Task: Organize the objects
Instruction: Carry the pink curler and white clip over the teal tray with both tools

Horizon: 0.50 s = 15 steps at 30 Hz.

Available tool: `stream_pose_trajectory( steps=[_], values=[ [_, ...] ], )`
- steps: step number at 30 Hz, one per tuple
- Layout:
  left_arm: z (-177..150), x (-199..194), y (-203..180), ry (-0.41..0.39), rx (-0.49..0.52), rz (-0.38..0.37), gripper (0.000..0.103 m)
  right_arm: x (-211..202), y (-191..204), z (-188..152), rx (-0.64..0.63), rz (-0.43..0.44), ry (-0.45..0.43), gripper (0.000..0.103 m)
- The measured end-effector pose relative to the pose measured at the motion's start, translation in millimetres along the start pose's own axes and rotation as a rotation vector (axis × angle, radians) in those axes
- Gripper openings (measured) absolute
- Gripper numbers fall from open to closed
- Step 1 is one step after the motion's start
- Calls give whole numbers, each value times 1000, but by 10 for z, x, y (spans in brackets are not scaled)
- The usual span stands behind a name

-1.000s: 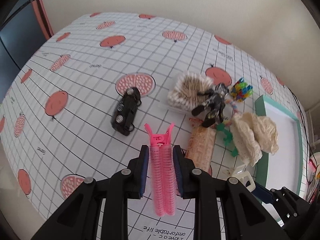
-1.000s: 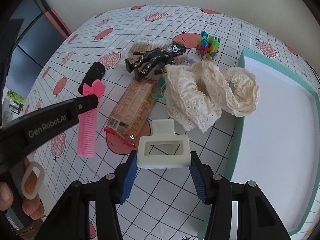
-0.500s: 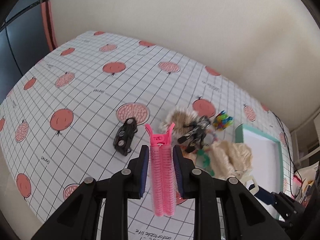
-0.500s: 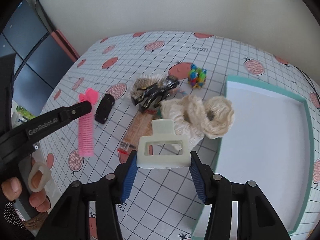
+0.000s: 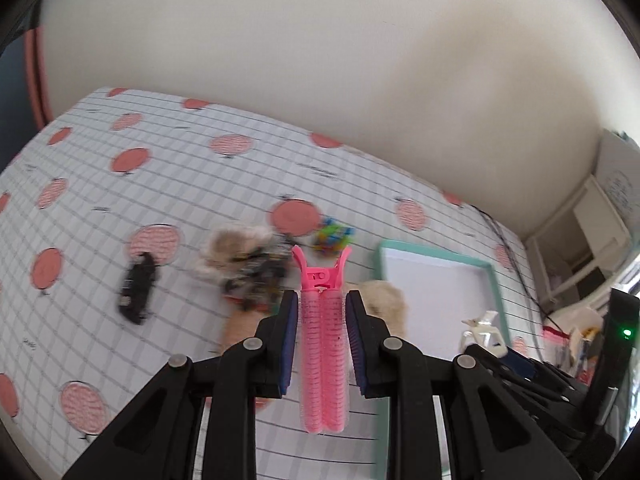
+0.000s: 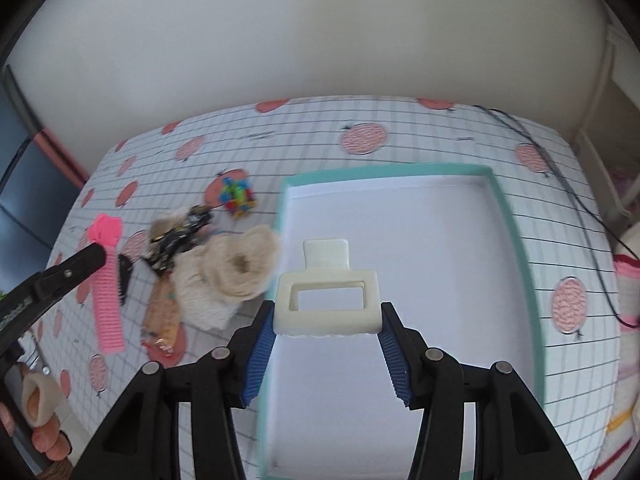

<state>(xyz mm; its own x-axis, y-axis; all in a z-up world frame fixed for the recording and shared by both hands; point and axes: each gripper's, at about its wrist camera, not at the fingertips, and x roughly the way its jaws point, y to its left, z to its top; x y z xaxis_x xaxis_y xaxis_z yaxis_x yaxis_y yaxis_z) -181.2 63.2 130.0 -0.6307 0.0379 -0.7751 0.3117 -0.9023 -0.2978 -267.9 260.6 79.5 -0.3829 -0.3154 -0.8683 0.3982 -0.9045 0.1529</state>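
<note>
My left gripper [image 5: 322,300] is shut on a pink hair-roller clip [image 5: 323,344], held in the air above the table. The same pink hair-roller clip [image 6: 107,292] and the left gripper's finger [image 6: 68,270] show at the left of the right wrist view. My right gripper [image 6: 328,312] is shut on a cream claw hair clip [image 6: 328,304], held over the near part of the mint-rimmed white tray [image 6: 516,240]. In the left wrist view that tray [image 5: 494,276] lies to the right, and the cream claw clip [image 5: 482,330] shows at its near right edge.
A pile lies left of the tray: cream lace scrunchies [image 6: 232,276], a black glittery figure [image 6: 180,240], a snack packet [image 6: 162,312], a colourful small clip cluster [image 6: 239,196], a black clip [image 5: 138,288]. A black cable [image 6: 576,208] crosses the table's right side. A hand [image 6: 40,412] holds the left gripper's handle.
Both grippers have lifted and swung right with their clips. The cream claw clip now hangs over the tray instead of the tablecloth. The table items look smaller and farther.
</note>
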Motion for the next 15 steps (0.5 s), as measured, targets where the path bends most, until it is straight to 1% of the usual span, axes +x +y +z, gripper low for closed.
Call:
stream_pose_trajectory(
  steps=[3, 7, 9, 12, 15],
  values=[
    [-21, 47, -249, 9, 40, -40, 25, -23, -163, 24, 29, -33, -18, 54],
    [-36, 106, -562, 15, 107, -73, 25, -56, -323, 28, 33, -105, -37, 54],
    [-39, 139, -701, 19, 135, -96, 25, -84, -391, 32, 38, -120, -47, 54],
    [-76, 226, -876, 30, 179, -110, 25, -110, -483, 46, 51, -140, -65, 54],
    [-134, 352, -1005, 54, 199, -126, 25, -90, -547, 40, 62, -152, -70, 54]
  ],
)
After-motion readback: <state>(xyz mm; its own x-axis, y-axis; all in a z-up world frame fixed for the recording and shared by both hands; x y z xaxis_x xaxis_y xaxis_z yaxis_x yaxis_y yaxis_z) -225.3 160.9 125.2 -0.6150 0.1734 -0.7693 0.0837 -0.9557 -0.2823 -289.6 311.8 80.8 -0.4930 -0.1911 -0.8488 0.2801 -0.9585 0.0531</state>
